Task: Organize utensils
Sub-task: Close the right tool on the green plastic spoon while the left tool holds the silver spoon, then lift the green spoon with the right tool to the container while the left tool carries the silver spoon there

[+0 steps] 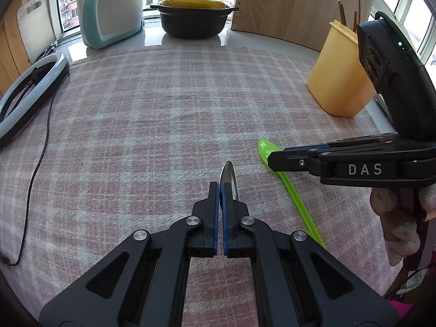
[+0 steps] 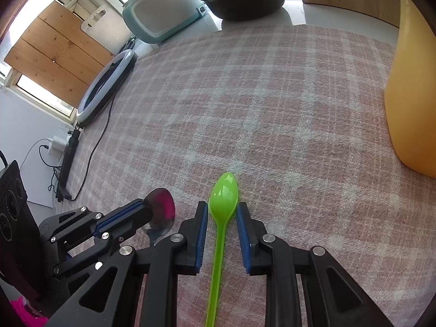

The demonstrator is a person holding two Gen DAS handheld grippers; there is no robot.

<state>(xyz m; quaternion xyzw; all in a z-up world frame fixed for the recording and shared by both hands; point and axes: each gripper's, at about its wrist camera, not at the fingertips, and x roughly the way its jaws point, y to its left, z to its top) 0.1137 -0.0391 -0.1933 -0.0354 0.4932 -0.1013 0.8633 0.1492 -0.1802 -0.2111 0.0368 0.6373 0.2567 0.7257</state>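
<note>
A green plastic spoon lies flat on the checked cloth, toward the near right part of it, its bowl pointing away toward the far edge and its thin handle running back toward the near edge. The right gripper straddles the bowl with a blue pad on each side; the pads sit right at the bowl's edges, though I cannot tell whether they press on it. Just to its left, a metal spoon is clamped between the closed pads of the left gripper, its shiny bowl sticking out past the fingertips above the cloth. A gloved hand holds the right gripper's handle. A yellow cup with brown sticks in it stands at the right edge of the cloth. Beyond the far edge sit a black pot with a yellow lid and a pale blue appliance. A ring light lies at the left edge.
</note>
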